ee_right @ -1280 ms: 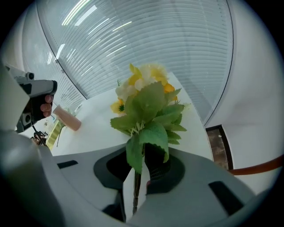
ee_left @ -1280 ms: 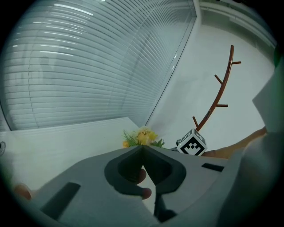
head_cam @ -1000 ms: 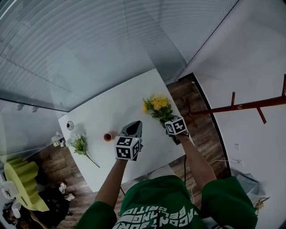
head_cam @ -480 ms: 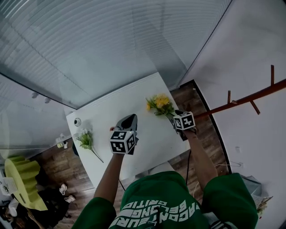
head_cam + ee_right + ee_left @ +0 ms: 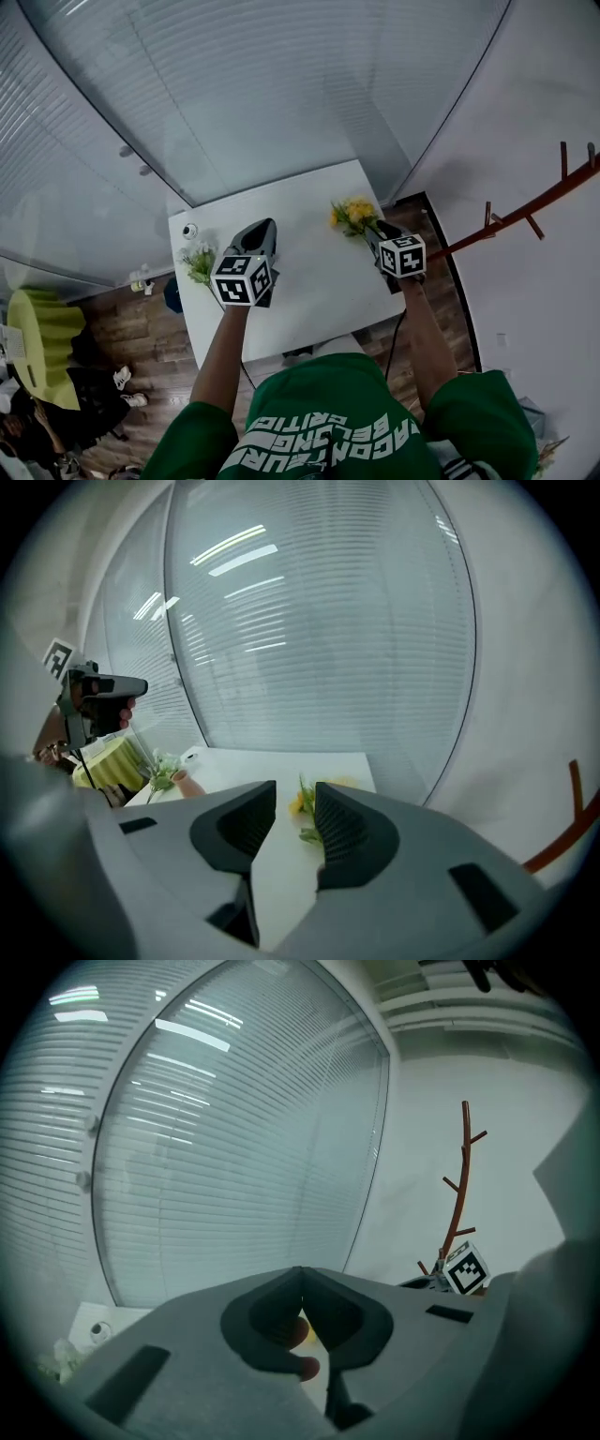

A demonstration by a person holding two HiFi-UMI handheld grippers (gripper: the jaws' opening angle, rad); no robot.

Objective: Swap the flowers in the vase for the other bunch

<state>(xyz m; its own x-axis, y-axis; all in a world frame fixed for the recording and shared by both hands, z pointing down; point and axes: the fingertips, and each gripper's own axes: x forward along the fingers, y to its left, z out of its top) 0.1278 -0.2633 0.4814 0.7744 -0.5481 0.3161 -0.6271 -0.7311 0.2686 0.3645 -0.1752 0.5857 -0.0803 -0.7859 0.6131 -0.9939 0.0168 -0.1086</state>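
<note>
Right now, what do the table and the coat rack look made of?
Table: smooth white board, probably laminate, matte; its top is even with a thin crisp edge. Coat rack: reddish-brown, possibly stained wood or painted metal; slim branching pegs, grain too small to tell.

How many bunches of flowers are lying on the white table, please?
2. A yellow-flowered bunch lies at the far right of the white table. A white-flowered bunch with green leaves lies near its left edge. The right gripper view shows no others.

The right tongs (image 5: 295, 786), jaws just narrowed but apart and empty, hang above yellow flowers (image 5: 300, 806).
</note>
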